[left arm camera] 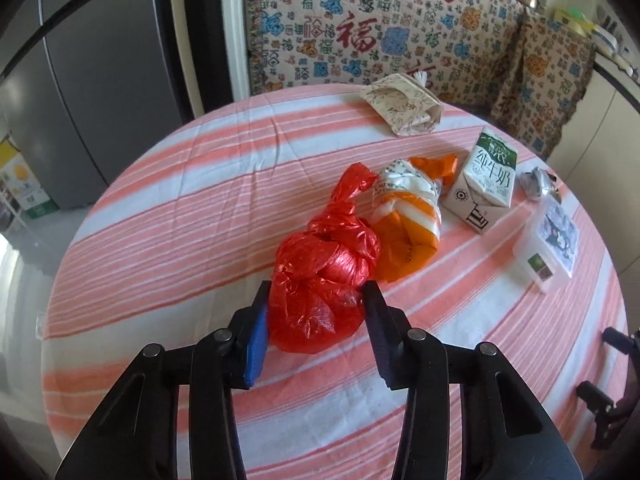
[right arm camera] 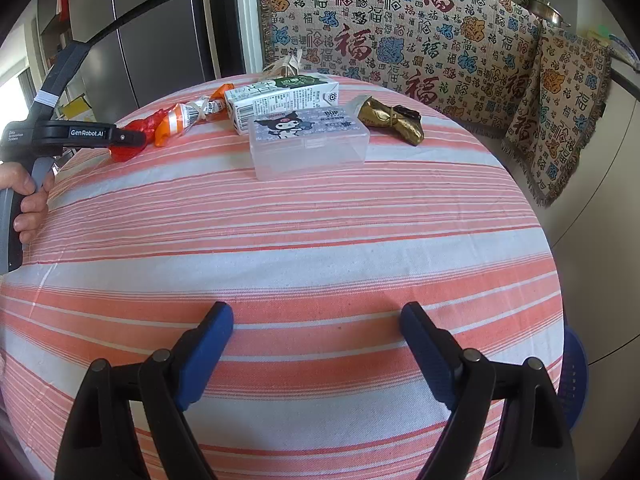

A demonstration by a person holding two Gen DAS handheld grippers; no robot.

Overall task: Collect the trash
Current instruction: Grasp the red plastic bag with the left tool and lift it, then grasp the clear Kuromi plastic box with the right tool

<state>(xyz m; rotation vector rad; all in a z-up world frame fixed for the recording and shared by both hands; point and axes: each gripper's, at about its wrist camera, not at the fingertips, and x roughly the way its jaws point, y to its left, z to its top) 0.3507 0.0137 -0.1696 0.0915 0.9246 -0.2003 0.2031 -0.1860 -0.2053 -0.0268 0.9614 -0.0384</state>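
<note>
A knotted red plastic bag (left arm camera: 320, 280) lies on the round table's pink-striped cloth (left arm camera: 180, 240). My left gripper (left arm camera: 316, 288) has both pads pressed against the bag's sides. The right wrist view shows that gripper from the side, over the red bag (right arm camera: 128, 152), with a hand (right arm camera: 28, 200) on its handle. An orange-and-white bag (left arm camera: 408, 220) touches the red one. Beyond it are a milk carton (left arm camera: 484, 184), a clear plastic box (right arm camera: 308, 144) and a crumpled gold wrapper (right arm camera: 392, 120). My right gripper (right arm camera: 318, 312) is open over bare cloth near the front edge.
A patterned paper packet (left arm camera: 404, 106) lies at the table's far edge. A sofa with a printed cover (right arm camera: 400, 40) stands behind the table, and a grey fridge (left arm camera: 80, 100) to the left. A blue basket (right arm camera: 576, 380) shows below the table's right edge.
</note>
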